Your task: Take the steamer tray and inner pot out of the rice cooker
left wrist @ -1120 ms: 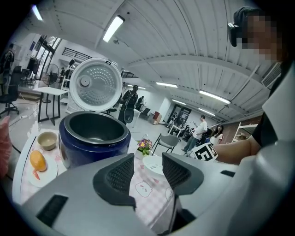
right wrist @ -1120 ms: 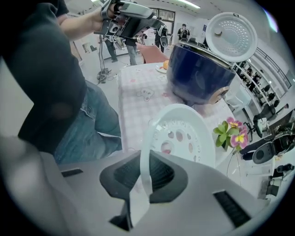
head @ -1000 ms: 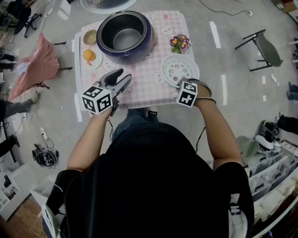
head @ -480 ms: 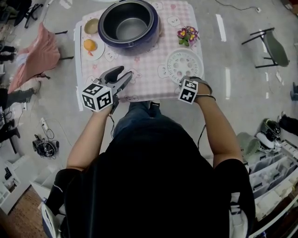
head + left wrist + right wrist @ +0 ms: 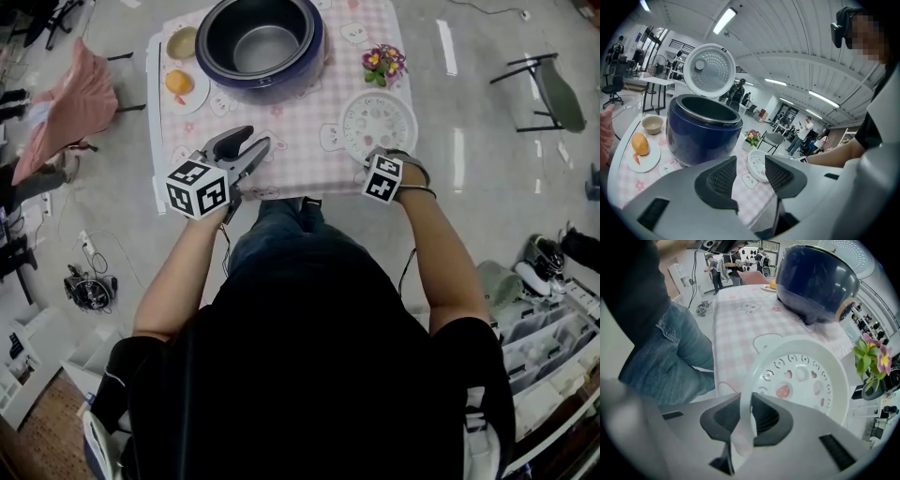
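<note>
The white perforated steamer tray lies on the pink checked table, to the right of the dark blue rice cooker. My right gripper points straight down at the tray's near rim. In the right gripper view the tray's rim runs between the pads of the right gripper, whose jaws are opening. The grey inner pot sits inside the cooker, and the lid stands up. My left gripper hovers over the table's near edge. The left gripper is open, with nothing in it.
A plate with an orange food item and a small bowl sit left of the cooker. A flower pot stands behind the tray. A pink-draped chair is on the left, a folding chair on the right.
Both grippers have sunk toward the table, the right one more. The right gripper stays at the tray's near rim.
</note>
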### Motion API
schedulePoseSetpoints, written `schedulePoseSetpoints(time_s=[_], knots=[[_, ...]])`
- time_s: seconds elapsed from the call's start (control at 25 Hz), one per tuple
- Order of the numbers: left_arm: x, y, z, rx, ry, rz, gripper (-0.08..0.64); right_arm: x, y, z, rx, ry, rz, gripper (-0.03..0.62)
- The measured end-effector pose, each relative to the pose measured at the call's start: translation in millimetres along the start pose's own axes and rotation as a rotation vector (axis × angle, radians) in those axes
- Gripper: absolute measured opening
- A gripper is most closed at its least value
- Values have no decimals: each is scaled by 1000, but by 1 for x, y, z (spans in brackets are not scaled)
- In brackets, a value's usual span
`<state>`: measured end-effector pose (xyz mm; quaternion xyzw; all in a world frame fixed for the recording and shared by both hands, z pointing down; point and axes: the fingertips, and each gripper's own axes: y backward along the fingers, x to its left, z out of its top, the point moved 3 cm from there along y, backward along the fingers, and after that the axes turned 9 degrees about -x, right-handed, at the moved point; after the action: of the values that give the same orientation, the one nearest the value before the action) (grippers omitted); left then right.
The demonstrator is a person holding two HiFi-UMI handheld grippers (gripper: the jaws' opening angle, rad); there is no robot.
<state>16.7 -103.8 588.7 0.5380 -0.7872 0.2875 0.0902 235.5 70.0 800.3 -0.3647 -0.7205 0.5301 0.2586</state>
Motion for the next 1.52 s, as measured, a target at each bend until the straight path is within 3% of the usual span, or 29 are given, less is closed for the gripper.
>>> schedulePoseSetpoints(time_s=[0.48, 1.2, 1.52], knots=[[-1, -6, 1, -2, 3, -21, 207, 1, -1, 0, -12, -51, 8, 67], [-10, 9, 24, -46, -32, -32, 207, 0, 32, 13, -110, -274, 46, 101], [-13, 25, 50, -94, -61, -12, 207, -37, 86, 48, -257, -296, -72, 109]])
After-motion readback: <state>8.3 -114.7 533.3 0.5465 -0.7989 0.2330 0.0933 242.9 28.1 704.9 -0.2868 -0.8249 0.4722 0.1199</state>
